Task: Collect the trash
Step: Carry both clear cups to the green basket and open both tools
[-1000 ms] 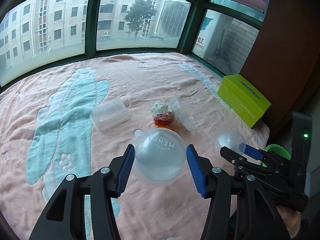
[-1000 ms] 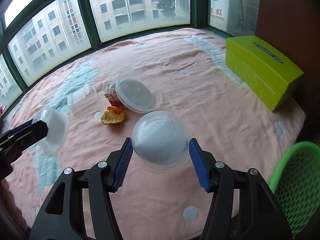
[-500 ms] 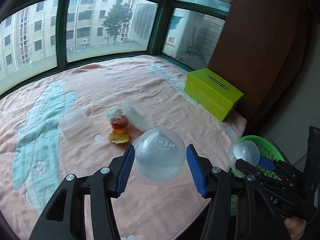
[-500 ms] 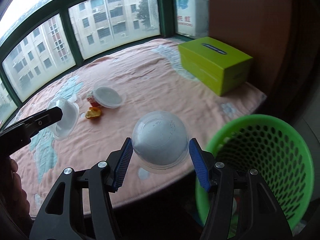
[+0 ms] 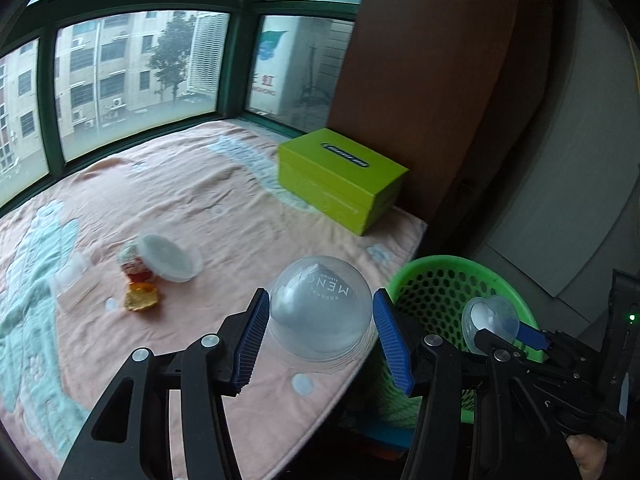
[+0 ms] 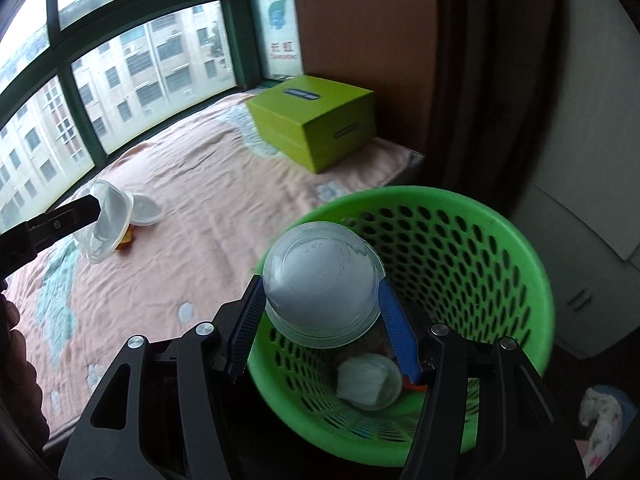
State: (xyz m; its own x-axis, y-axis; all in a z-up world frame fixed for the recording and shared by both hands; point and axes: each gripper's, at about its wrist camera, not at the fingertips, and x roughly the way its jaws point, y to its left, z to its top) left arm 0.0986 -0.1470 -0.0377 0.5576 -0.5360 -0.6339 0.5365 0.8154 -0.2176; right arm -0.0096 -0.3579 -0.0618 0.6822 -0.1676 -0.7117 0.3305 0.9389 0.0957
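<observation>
Holding a clear plastic cup (image 5: pixel 320 312) between its blue pads, the left gripper (image 5: pixel 320 334) hung over the near edge of the pink blanket (image 5: pixel 224 216), and its jaws were closed on the cup's round sides. The cup had small grey letters on it. The right gripper (image 6: pixel 320 312) held a second clear cup (image 6: pixel 320 280) the same way, with its jaws pressed on both sides of it. That second cup was right over the green basket (image 6: pixel 500 240), which had lots of little holes in its wall. Down inside the basket lay a round clear tub with something white in it (image 6: pixel 370 380). In the left wrist view the basket stood just past the edge of the blanket, on the right. More trash was left on the blanket, well apart from the basket: a round white lid (image 5: pixel 170 258) leaned on a small red and white wrapper (image 5: pixel 134 266), a bit of orange peel (image 5: pixel 142 298) lay just beside them, and a clear square tub (image 5: pixel 72 284) sat near the peel. A bright green box (image 5: pixel 340 180) stood at the far right corner of the blanket, next to a brown wall. Behind the blanket were big windows with dark green frames (image 5: pixel 236 60).
</observation>
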